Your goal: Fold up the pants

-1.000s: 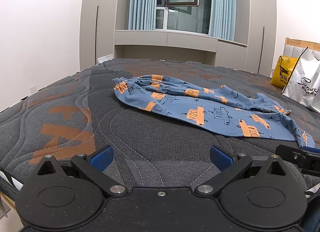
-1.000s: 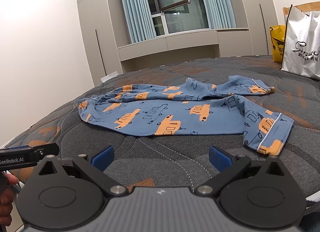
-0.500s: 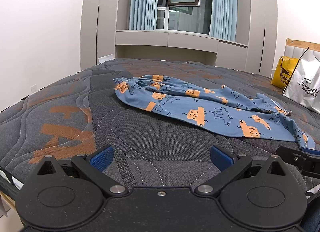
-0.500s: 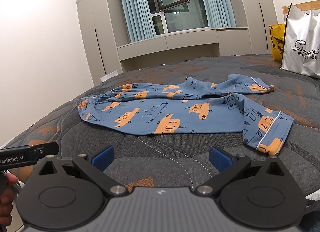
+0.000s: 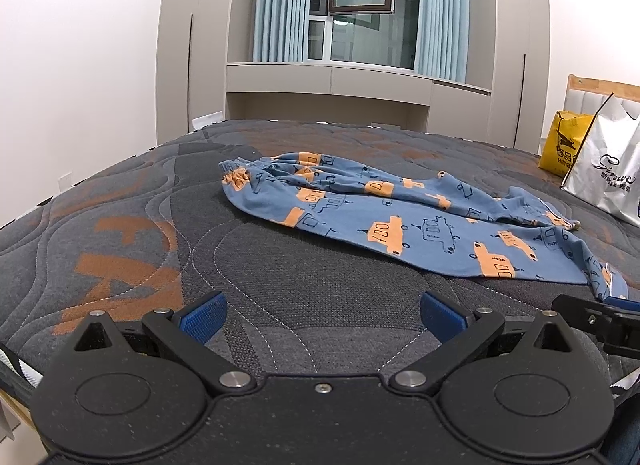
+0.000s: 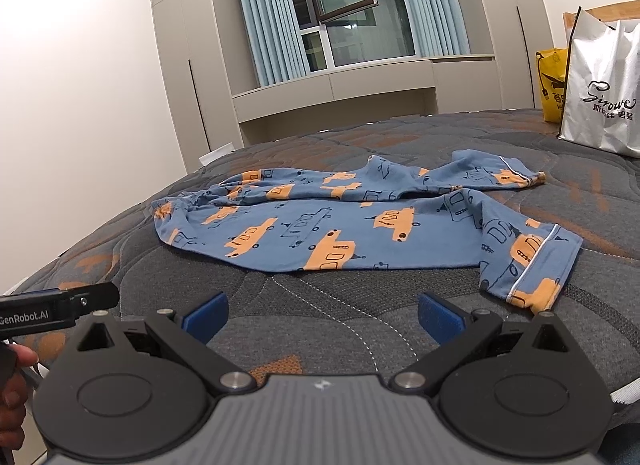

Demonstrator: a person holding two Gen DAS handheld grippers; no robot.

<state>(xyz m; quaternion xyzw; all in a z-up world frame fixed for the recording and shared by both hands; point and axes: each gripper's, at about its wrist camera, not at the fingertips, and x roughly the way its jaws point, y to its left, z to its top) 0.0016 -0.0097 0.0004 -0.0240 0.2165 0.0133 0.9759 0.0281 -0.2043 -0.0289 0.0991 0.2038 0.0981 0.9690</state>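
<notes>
I have the left gripper (image 5: 322,315) spread wide, its blue fingers (image 5: 202,315) apart and grasping nothing, low over the near edge of the mattress (image 5: 132,233). The right gripper (image 6: 322,315) is likewise released, its blue pads (image 6: 440,317) well apart with only quilted fabric between them. From my left camera the right gripper's black arm pokes in at the right edge, and from my right camera the left gripper shows at the left with a hand (image 6: 12,389) on its handle.

The pyjama pants (image 5: 400,221), blue with orange car prints, lie unfolded across the middle of the mattress, running sideways. Their gathered waistband (image 6: 176,205) points toward the mattress's left edge, and the two legs stretch toward the right. The nearer leg ends in a cuff with white piping (image 6: 532,269), just ahead of my right gripper and not touching it; the farther leg's cuff (image 6: 516,177) lies behind it. Both grippers sit apart from the cloth.

At the far right corner of the mattress a white shopping bag (image 6: 604,93) stands upright, with a yellow bag (image 6: 554,81) behind it
</notes>
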